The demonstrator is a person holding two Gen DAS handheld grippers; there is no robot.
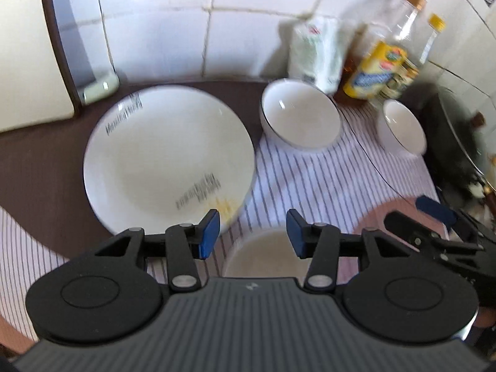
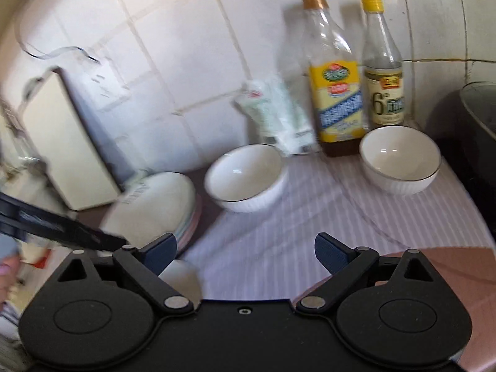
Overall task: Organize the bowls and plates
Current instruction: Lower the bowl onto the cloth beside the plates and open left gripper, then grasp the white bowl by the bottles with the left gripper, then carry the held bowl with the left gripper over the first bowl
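White wall tiles back a counter covered by a striped cloth [image 1: 316, 183], our landmark. Through the left wrist camera we see our left gripper [image 1: 253, 228] spread wide and holding nothing, above a blurred pale vessel at the cloth's near edge. A large plate [image 1: 167, 158] lies off the cloth's left edge, a bigger bowl [image 1: 300, 114] on its far edge, a smaller bowl [image 1: 401, 127] at its far right corner. Through the right wrist camera our right gripper [image 2: 245, 255] also gapes empty over the cloth [image 2: 279, 232]; the plate [image 2: 155, 204] tops a stack left of it, both bowls [image 2: 248, 176] [image 2: 400, 158] upright on its far side, before two bottles [image 2: 336, 93].
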